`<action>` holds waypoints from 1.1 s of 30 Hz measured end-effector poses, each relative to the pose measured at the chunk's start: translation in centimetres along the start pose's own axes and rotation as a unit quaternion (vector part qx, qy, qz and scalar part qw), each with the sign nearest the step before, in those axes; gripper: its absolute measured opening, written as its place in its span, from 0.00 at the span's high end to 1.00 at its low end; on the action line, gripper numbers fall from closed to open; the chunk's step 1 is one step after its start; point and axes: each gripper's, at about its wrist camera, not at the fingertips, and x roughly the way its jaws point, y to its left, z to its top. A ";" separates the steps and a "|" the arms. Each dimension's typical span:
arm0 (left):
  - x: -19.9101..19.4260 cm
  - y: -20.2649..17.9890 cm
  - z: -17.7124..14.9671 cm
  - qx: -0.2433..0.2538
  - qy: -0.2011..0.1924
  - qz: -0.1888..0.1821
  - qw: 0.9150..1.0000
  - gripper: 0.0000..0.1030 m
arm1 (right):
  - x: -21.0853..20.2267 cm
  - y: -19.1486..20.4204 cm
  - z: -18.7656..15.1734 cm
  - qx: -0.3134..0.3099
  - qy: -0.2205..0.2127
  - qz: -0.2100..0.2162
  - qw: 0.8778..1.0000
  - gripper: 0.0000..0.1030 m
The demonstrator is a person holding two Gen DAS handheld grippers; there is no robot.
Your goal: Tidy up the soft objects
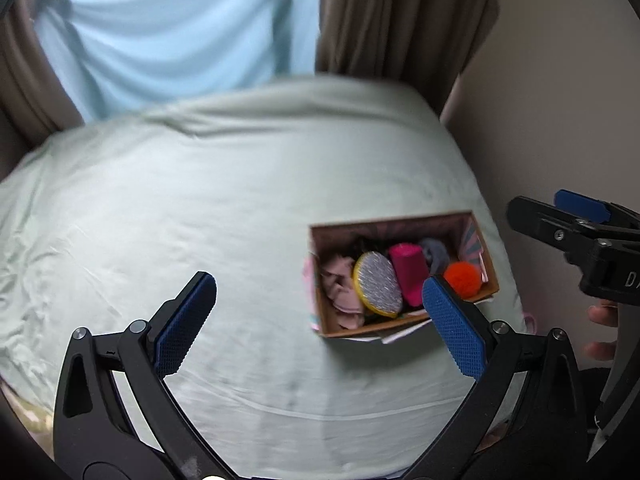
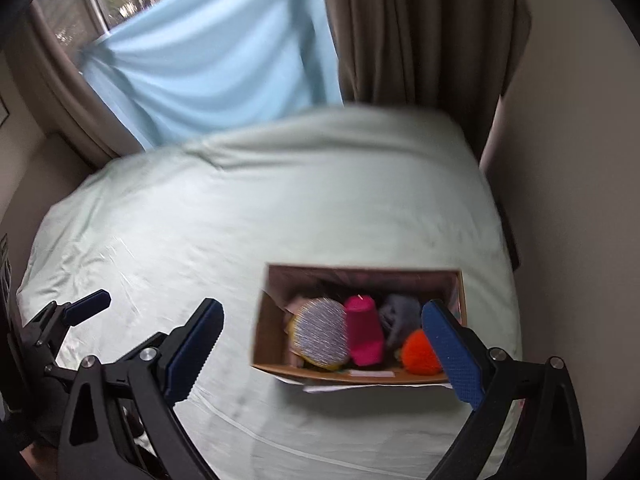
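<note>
A cardboard box [image 1: 404, 322] [image 2: 264, 340] sits on the pale green bed sheet [image 1: 200, 208] [image 2: 240, 208], toward its right side. Inside lie a round silver-and-yellow scrubber [image 1: 378, 282] [image 2: 322, 330], a magenta roll [image 1: 410, 272] [image 2: 363, 330], an orange pom-pom [image 1: 463, 276] [image 2: 418, 350], a grey cloth [image 1: 434, 250] [image 2: 398, 314] and a pink cloth [image 1: 344, 296]. My left gripper [image 1: 320, 324] hovers open above the sheet, left of the box, holding nothing. My right gripper [image 2: 322, 356] is open over the box, empty too.
Brown curtains [image 1: 400, 16] [image 2: 420, 32] and a light blue cloth [image 1: 176, 28] [image 2: 216, 52] hang over the window behind the bed. A beige wall [image 1: 560, 100] [image 2: 568, 160] runs close along the bed's right edge. A person's fingers [image 1: 602, 316] show at the right.
</note>
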 end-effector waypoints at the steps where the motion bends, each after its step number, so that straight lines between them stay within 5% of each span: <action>1: -1.4 0.9 0.0 -0.001 -0.013 0.005 1.000 0.00 | -1.2 0.9 -0.1 0.000 -0.014 -0.003 1.000 0.04; 14: -15.4 8.5 -1.1 -0.009 -0.166 0.030 0.986 0.00 | -11.0 11.0 -2.8 -0.027 -0.140 -0.051 0.989 0.04; 33: -17.4 10.1 -3.3 -0.028 -0.210 0.023 0.977 0.00 | -13.4 13.0 -4.3 -0.017 -0.186 -0.068 0.980 0.01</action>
